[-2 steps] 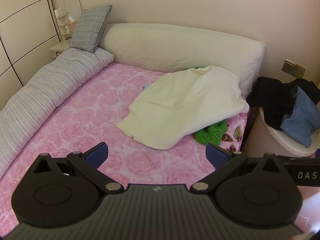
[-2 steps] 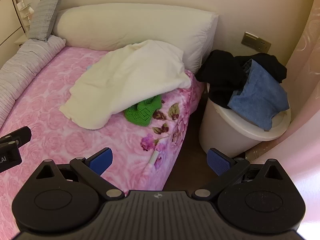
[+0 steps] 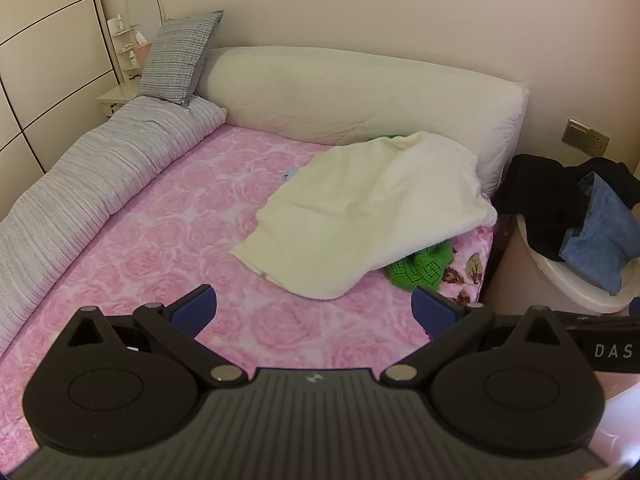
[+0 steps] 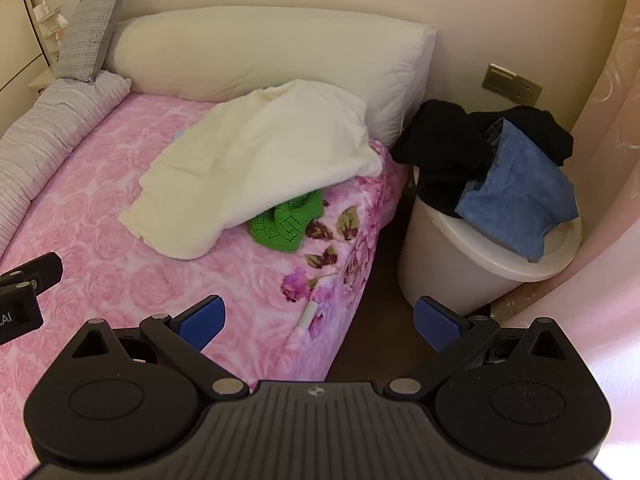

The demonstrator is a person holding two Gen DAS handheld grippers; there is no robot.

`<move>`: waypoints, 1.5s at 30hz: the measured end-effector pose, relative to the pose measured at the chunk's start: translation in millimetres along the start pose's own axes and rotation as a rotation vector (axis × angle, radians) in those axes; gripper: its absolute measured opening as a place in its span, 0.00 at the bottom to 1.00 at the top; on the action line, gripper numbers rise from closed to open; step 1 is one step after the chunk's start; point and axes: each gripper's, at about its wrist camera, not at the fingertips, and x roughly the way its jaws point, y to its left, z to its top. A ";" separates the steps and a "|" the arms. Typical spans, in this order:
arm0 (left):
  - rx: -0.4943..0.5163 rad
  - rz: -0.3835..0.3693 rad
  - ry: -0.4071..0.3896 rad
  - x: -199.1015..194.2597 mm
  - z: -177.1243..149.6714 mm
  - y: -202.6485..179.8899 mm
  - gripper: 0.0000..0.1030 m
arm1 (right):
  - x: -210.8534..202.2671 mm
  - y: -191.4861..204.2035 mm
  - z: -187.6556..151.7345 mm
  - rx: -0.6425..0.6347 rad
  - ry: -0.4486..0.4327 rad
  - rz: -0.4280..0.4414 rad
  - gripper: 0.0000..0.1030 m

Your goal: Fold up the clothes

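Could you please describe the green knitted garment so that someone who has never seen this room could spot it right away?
Start at the bed with the pink rose-patterned cover and go to its corner nearest the white laundry basket. There a large cream garment lies spread out, and the green knitted garment pokes out from under its edge. It is the only bright green thing there, with an openwork knit.

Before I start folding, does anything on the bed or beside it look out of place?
Nothing is damaged or spilled. The cream garment lies crumpled near the bed's right edge, covering most of a green knit. Black clothes and a blue garment spill over the white bin beside the bed.
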 end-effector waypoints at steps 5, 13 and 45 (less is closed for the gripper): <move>-0.005 -0.012 0.003 1.6 -0.9 0.3 1.00 | 0.2 3.7 -3.2 0.001 0.000 -0.005 1.00; -0.014 -0.030 0.010 3.8 -1.7 1.3 1.00 | -0.7 5.2 0.2 0.007 0.005 -0.008 1.00; -0.042 -0.069 0.023 9.4 1.0 28.9 1.00 | -2.1 24.6 9.6 0.009 -0.009 -0.022 1.00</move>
